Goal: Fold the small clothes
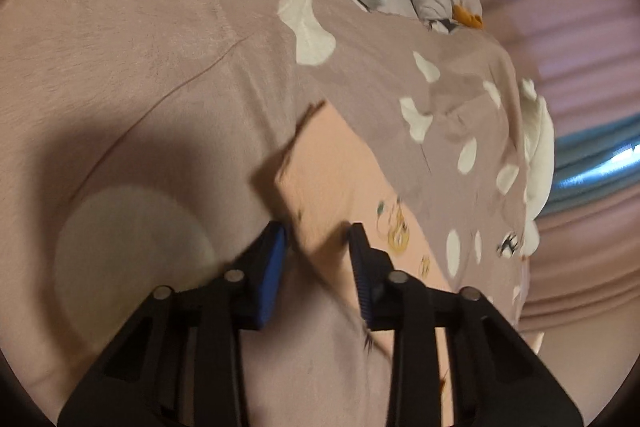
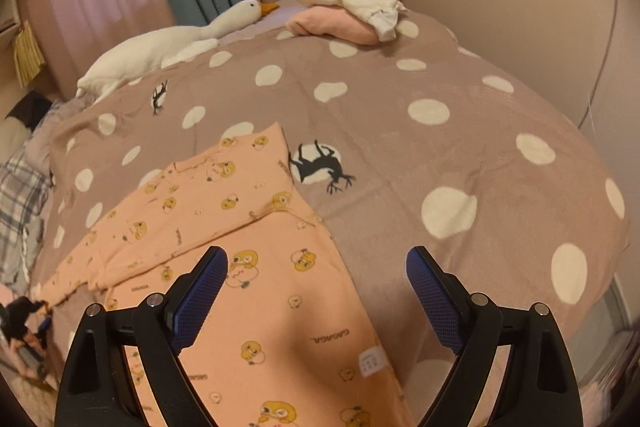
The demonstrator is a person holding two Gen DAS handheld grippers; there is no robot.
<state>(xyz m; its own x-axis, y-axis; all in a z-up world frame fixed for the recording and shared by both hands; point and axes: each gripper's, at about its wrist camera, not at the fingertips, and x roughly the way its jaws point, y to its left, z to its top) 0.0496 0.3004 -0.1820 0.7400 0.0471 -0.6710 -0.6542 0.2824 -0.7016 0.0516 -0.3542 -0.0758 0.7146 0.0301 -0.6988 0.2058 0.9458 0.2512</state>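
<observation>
a mauve duvet with cream spots covers a bed, and it is the landmark here. spread near its middle lies a peach baby garment printed with yellow chicks, one part already laid across the rest. at the duvet's far edge rest a white goose toy and a small stack of folded clothes, well apart from the garment. the right gripper hovers over the garment's near end, jaws spread wide and holding nothing. the left gripper sits at a raised corner of the garment, jaws narrowed with cloth between them; blur hides whether the pads truly pinch it. to fold well, i judge the left should secure that corner fully, lift it low, and carry it across so edges line up, while the right pins the near end to stop sliding.
</observation>
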